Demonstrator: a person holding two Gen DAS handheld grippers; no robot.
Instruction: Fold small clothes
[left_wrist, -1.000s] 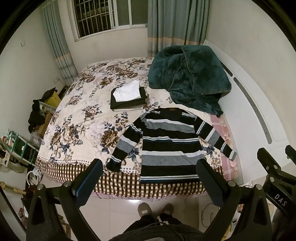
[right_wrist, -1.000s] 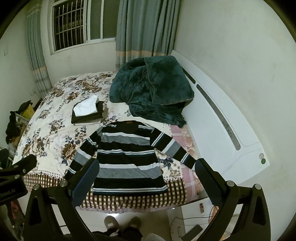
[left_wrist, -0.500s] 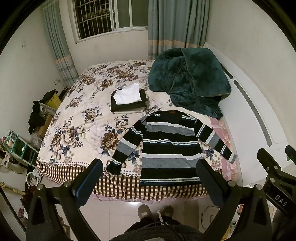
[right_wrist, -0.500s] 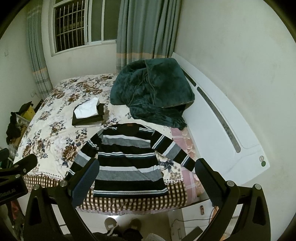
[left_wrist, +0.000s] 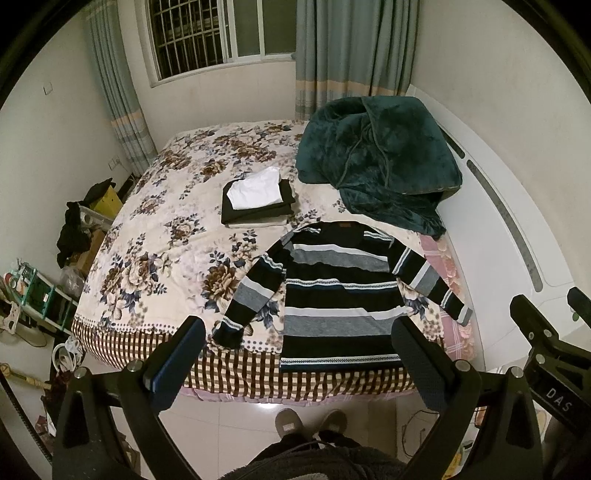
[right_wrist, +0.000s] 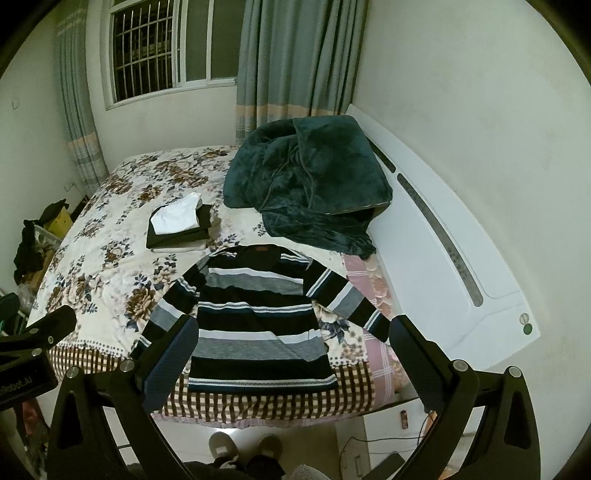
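A black, grey and white striped sweater (left_wrist: 340, 291) (right_wrist: 258, 314) lies flat on the near edge of the bed, sleeves spread to both sides, hem toward me. My left gripper (left_wrist: 299, 354) hangs open above the bed's near edge with nothing between its fingers. My right gripper (right_wrist: 291, 350) is open too, held high over the sweater's hem, empty. Both stand well clear of the cloth. Behind the sweater sits a stack of folded clothes (left_wrist: 256, 201) (right_wrist: 181, 227), dark pieces with a white one on top.
A dark green plush blanket (left_wrist: 376, 170) (right_wrist: 310, 184) is heaped at the bed's far right against the white headboard (right_wrist: 443, 236). The floral bedspread (left_wrist: 155, 236) is bare at left. Clutter (left_wrist: 74, 229) stands on the floor at left. A person's slippered feet (left_wrist: 310, 421) are below.
Both grippers have risen or pulled back slightly, so the bed and sweater sit a little lower in each view. The sweater has not moved and both grippers stay open.
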